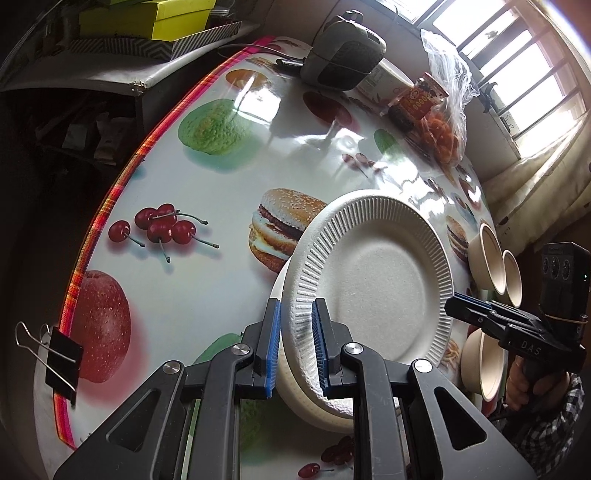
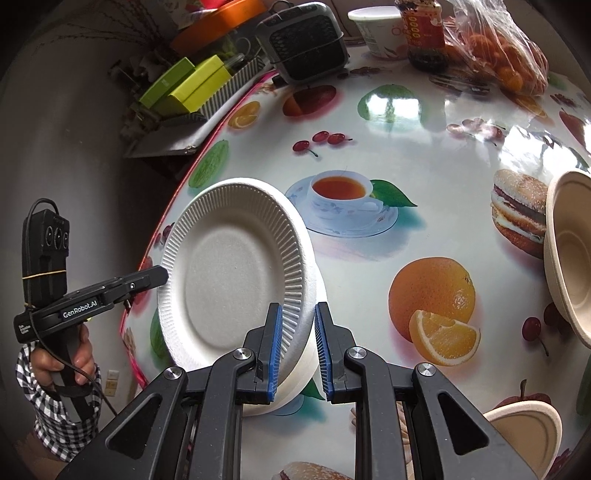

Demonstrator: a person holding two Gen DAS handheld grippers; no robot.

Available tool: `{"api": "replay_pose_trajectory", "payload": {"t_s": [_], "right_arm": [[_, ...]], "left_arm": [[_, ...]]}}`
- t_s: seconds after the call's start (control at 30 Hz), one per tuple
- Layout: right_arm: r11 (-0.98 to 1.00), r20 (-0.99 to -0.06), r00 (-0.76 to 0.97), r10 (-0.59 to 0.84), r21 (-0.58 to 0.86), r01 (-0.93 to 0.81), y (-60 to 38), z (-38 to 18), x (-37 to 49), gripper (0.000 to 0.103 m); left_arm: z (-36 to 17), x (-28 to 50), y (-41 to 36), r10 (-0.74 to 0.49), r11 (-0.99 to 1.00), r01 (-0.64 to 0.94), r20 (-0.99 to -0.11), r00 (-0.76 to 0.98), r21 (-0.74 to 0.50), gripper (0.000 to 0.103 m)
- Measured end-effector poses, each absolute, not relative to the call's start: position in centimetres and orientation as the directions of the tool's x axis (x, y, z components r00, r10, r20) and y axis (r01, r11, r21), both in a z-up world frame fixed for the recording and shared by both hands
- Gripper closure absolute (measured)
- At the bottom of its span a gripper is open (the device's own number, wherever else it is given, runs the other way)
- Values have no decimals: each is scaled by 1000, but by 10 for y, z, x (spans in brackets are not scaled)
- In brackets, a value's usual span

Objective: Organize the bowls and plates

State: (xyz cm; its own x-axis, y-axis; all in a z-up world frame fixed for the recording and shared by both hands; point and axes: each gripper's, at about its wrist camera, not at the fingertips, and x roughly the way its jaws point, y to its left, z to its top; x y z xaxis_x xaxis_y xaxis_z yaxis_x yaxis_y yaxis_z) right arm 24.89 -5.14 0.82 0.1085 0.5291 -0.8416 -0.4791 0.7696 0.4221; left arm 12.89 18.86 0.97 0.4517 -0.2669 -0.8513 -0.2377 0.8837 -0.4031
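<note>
Two grippers hold one white paper plate [image 1: 373, 280] between them, one on each side of its rim. The plate is tipped up a bit and sits over a short stack of white plates [image 1: 306, 398] on the table [image 1: 229, 177]. I cannot tell if the top plate touches the stack.

The left gripper [image 1: 295, 347] points down at a slant toward the table. Its two blue pads [image 1: 274, 347] are pinched on the ribbed rim of the plate, one pad on top and one below. A hand [image 2: 59, 360] in a checked sleeve [image 2: 62, 417] holds this gripper by its black handle, low at the table's edge.

The right gripper [image 2: 298, 347] points down at a slant too. Its fingers are squeezed on the other side of the same rim. From the left camera, its black tip comes in from the side to meet the plate's edge, and a hand [image 1: 532, 387] grips its handle.

The table has a shiny cloth with pictures of burgers, cherries, an orange and a cup of tea. Tan bowls [image 1: 487, 254] stand just beside the plate, and another tan bowl [image 2: 572, 258] is near the right gripper. At the far end stand a small black fan [image 2: 303, 40], a jar [image 2: 424, 33] and a bag of oranges [image 2: 495, 44]. A black clip [image 1: 62, 362] holds the cloth at the table's edge.
</note>
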Motion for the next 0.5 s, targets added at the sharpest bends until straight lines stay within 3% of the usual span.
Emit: {"api": "replay_pose_trajectory", "payload": {"t_s": [0.5], "right_arm": [[780,-860,93,502,404,-477,-47,-3,239,86]], "left_arm": [[0,119,185,-266,891,-235,-866,424,-389,85]]}}
